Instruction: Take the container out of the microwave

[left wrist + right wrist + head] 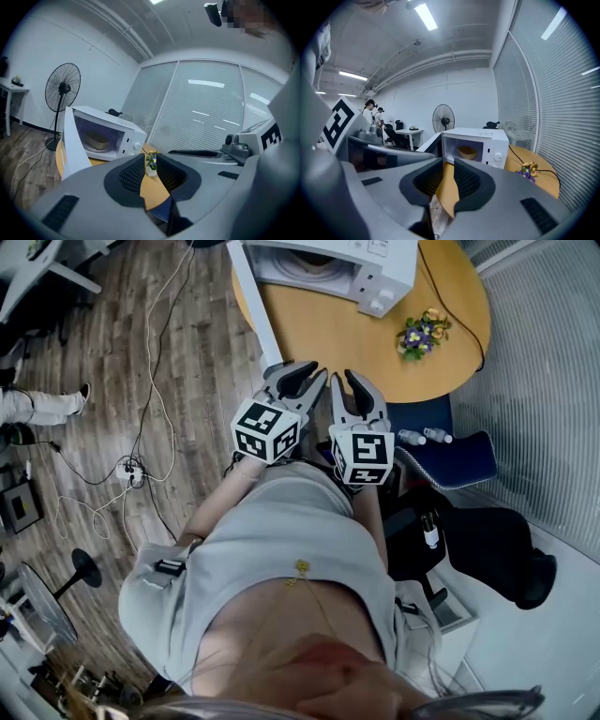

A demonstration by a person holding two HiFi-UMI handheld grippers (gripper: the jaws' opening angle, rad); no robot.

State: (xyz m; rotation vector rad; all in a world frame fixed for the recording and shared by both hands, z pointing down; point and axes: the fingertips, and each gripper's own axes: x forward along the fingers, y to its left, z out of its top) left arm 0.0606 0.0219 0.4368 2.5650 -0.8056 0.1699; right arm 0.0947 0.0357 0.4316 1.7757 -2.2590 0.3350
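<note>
Across the table (337,343), at its far edge, the container (467,152) sits in the open microwave (328,263), well ahead of the left gripper (305,381) and right gripper (345,382), both empty, fingers apart, off the near edge.

The white microwave (492,137) stands on the round wooden worktop (375,343) in front of me, and its door (431,143) is swung wide open to the left. The container (467,152) is a tan bowl. It sits upright inside the microwave.
</note>
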